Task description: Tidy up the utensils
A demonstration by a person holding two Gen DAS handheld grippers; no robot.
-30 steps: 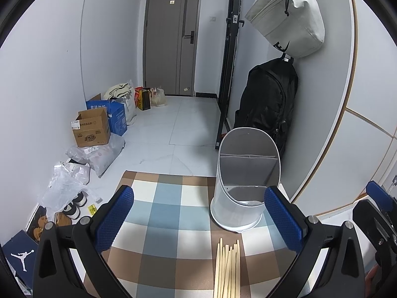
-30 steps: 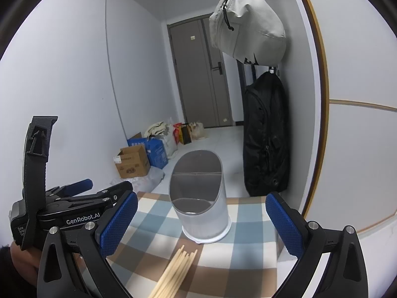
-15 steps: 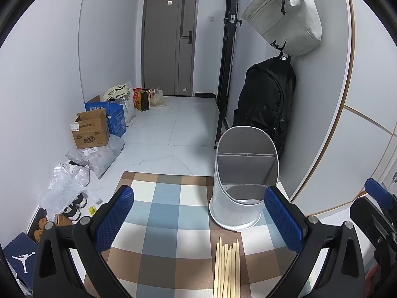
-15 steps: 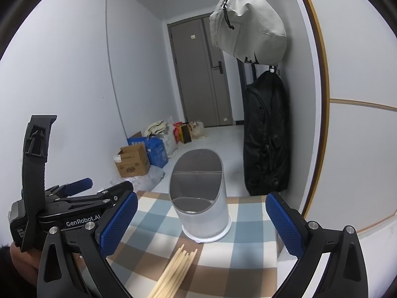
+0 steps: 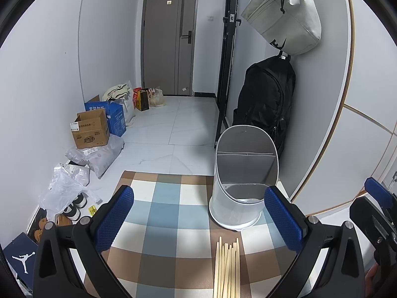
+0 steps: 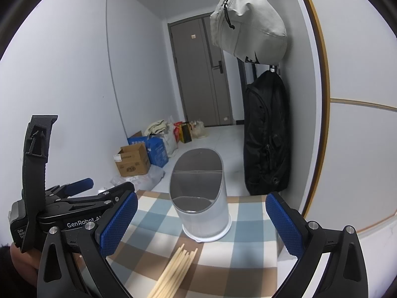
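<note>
Left wrist view shows us our left gripper (image 5: 198,213) with jaws spread wide and empty above the checked cloth (image 5: 158,213) on the bench. The white utensil holder (image 5: 244,186) stands upright near the far right corner, chopsticks (image 5: 227,265) bundled just before it. Our right gripper (image 6: 201,223) likewise hangs spread, gripping nothing.
</note>
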